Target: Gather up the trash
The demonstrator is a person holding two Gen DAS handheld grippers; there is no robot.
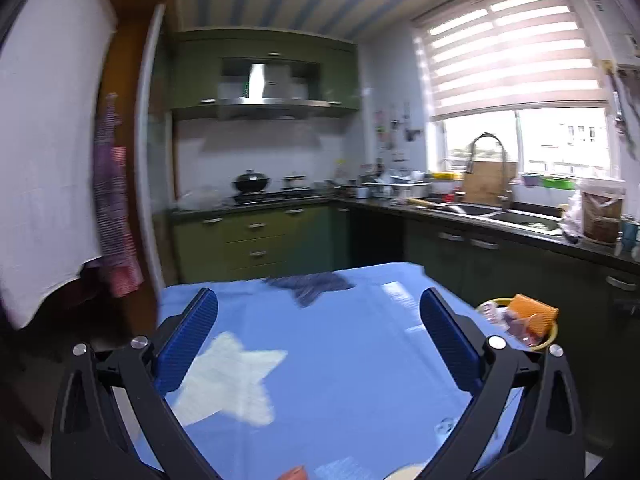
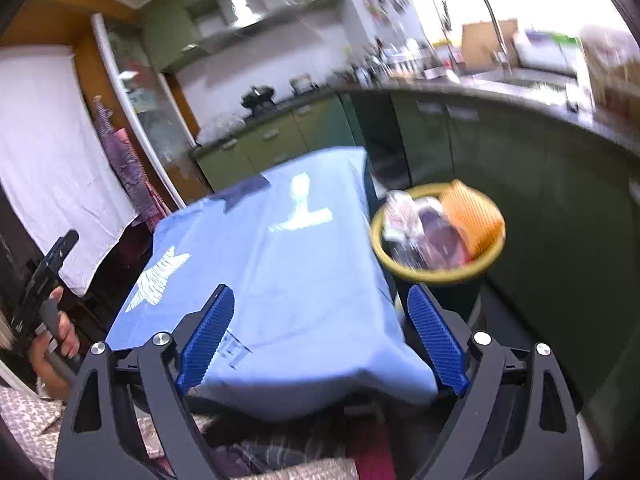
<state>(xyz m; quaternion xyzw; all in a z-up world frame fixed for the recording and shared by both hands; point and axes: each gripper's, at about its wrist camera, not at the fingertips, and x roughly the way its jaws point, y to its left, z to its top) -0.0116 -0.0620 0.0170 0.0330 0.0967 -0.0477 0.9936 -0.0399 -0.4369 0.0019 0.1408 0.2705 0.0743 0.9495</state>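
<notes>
Blue-padded, both my left tongs and right tongs stand wide apart with nothing between them, above the desk under its light blue cloth. Just beside the desk's right edge sits the yellow-rimmed bin, heaped with wrappers and an orange pack.

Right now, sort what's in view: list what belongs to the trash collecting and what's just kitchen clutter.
Belongs to the job:
- yellow-rimmed bin, beside the table
- orange piece and wrappers inside it
- left gripper, open, empty
- right gripper, open, empty

Just lying about:
- blue tablecloth
- black wok
- sink
- hanging towel
</notes>
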